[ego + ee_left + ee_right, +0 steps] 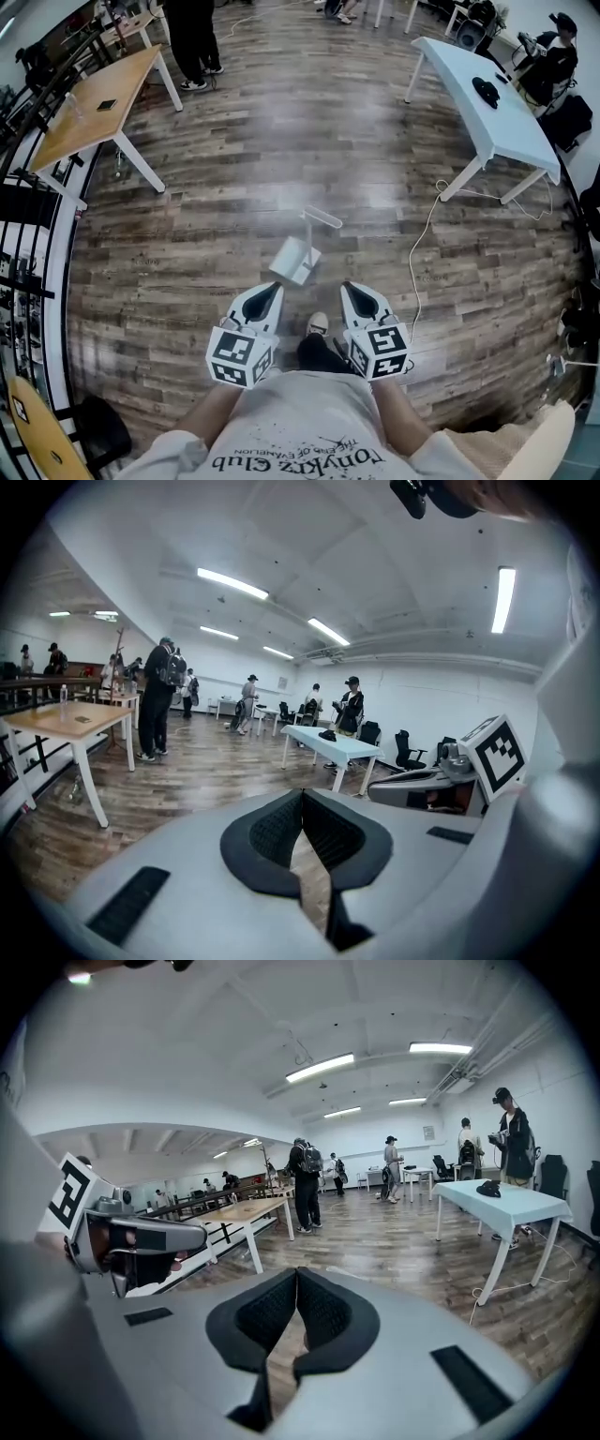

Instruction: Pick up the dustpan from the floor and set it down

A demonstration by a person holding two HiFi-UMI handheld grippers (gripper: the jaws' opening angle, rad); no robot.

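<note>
One dustpan [294, 260] lies on the floor [225, 187], just ahead of both tools and roughly between them. Its pan end is toward the person and its handle runs away and slightly right. I'd call it a bit nearer the left tool [275, 288] than the right tool [347, 286]. Two tools, both jaws closed together on nothing, neither touching it.

The dustpan [294, 262] is pale grey-white and stands on the wooden floor [281, 141] just ahead of me, pan low, long handle upright with a crossbar grip.
</note>
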